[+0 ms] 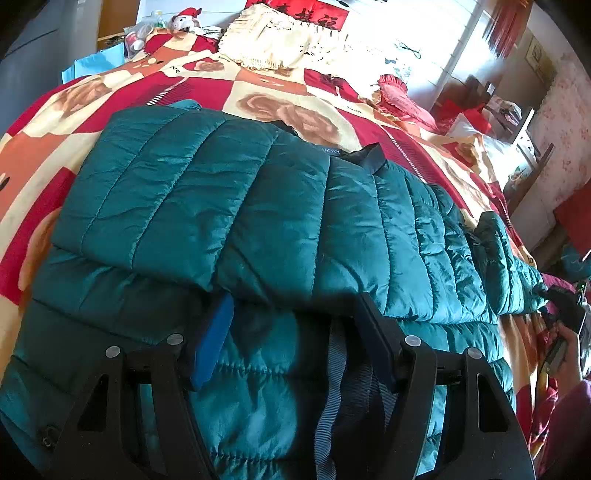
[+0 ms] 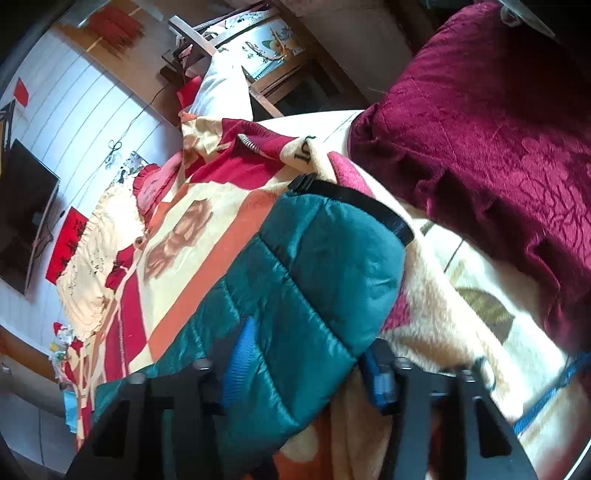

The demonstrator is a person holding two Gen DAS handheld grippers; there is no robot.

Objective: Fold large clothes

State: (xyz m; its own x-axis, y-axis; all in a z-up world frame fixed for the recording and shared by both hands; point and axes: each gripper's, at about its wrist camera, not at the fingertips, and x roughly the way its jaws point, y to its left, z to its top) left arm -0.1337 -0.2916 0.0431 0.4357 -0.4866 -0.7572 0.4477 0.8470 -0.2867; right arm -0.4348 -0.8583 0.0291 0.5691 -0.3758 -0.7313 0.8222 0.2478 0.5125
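A teal quilted puffer jacket (image 1: 236, 206) is lying across a bed, one padded panel folded over onto the body, its dark collar (image 1: 364, 157) showing at the far edge. A grey ribbed drawstring (image 1: 330, 387) is trailing down the front, between the left gripper's (image 1: 295, 314) fingers; these are standing wide apart over the jacket, the blue pad (image 1: 214, 341) on one side, gripping nothing.

In the right wrist view a sleeve (image 2: 314, 280) with a black cuff (image 2: 354, 201) is running out between the right gripper's (image 2: 306, 354) fingers, which are spread wide around the padded fabric; whether they are pressing it I cannot tell.

The jacket is resting on a red, cream and orange rose-patterned blanket (image 1: 258, 88), printed with the word "love" (image 1: 174, 69). A red banner (image 1: 306, 16) with dark Chinese characters is hanging beyond a cream frilled pillow (image 1: 266, 44). A maroon embossed cloth (image 2: 480, 122) is lying beside the sleeve.
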